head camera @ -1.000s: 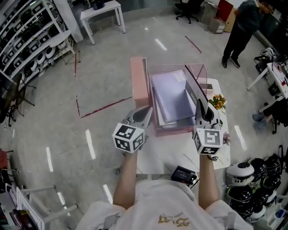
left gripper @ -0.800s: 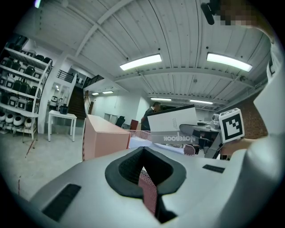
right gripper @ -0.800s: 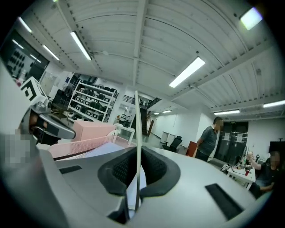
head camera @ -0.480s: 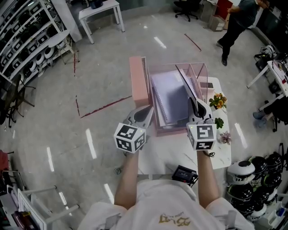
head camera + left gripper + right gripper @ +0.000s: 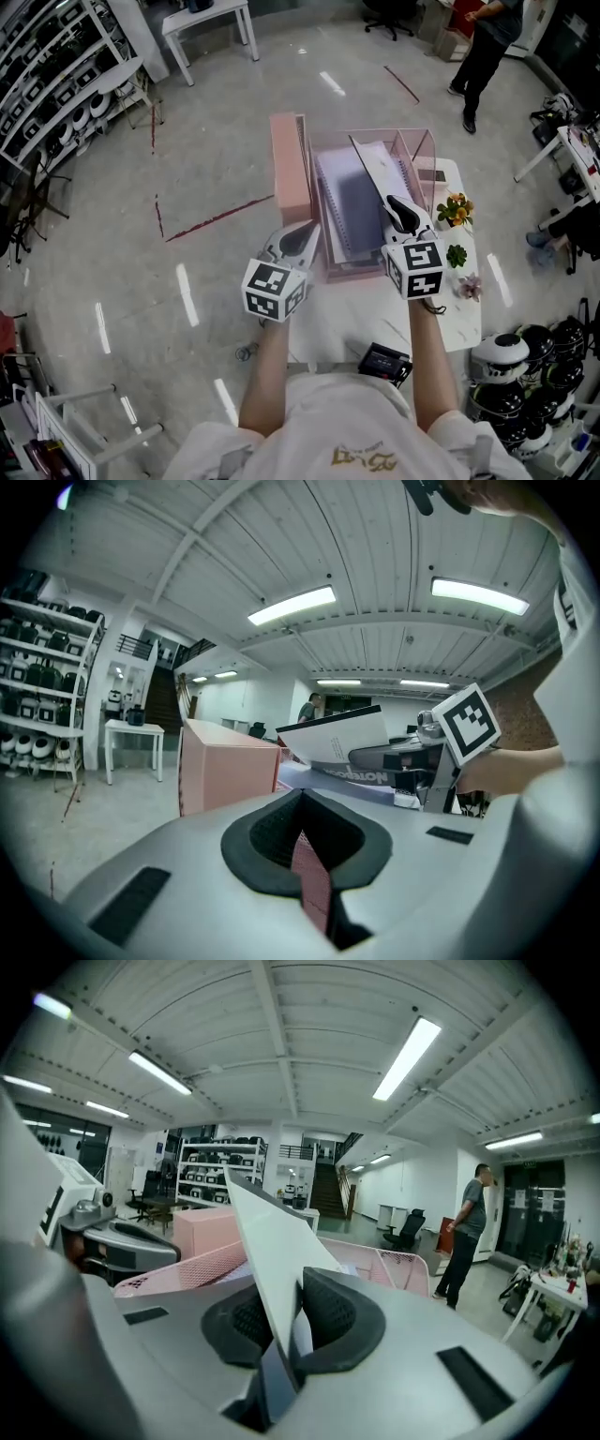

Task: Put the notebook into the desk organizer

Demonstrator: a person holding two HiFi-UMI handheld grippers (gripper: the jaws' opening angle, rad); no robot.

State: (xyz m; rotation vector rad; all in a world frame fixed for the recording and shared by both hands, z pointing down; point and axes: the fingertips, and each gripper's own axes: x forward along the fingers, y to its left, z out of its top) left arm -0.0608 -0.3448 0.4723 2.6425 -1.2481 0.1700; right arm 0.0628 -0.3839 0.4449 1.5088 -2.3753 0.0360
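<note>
notebook (image 5: pixel 378 173) has swung lower over desk organizer (image 5: pixel 349 273); right gripper (image 5: pixel 403 215) pinches its edge, jaws just loosening.

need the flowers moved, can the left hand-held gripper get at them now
Probably not: the left hand-held gripper is shut on the organizer wall, with the tilted notebook between it and the flowers.

Bright, even light is thrown down from ceiling tube lights (image 5: pixel 291 605), and white glare streaks are picked up on the glossy floor (image 5: pixel 187 295). Both gripper views are bowed hard at the edges, corners blacked out; the right gripper (image 5: pixel 279 1335) is rendered soft up close.
</note>
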